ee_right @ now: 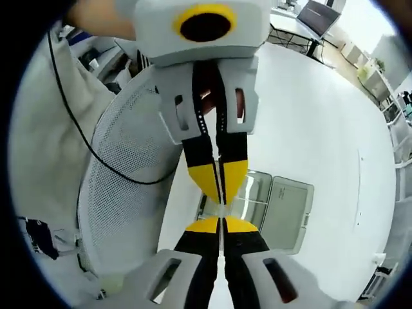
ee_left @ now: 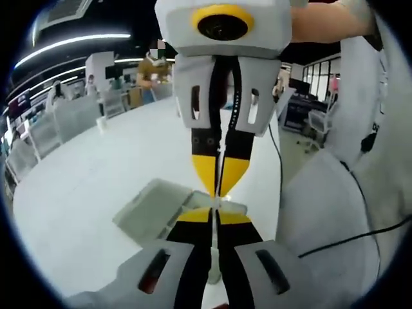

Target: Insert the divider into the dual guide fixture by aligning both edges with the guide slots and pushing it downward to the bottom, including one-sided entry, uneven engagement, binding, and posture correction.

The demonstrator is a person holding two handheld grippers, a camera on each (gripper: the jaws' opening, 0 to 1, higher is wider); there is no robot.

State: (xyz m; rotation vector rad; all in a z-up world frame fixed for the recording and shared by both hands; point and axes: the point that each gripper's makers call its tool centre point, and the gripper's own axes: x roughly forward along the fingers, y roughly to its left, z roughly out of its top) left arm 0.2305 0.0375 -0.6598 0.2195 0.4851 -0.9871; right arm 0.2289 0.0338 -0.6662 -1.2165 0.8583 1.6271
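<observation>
Divider (ee_left: 214,248), thin and edge-on, long axis running tip to tip between left gripper (ee_left: 214,215) and right gripper (ee_right: 221,225), both clamped narrow on it; fixture (ee_right: 283,215) beyond the tips. No legible writing.

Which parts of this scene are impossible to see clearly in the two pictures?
- Divider: edge-on, a thin sliver between both claws; left gripper view.
- Guide slots of the fixture: too small, partly behind the left claw; right gripper view.
- Fixture's near side: hidden by the right claw.
- Far desks: blurred by the fisheye.
</observation>
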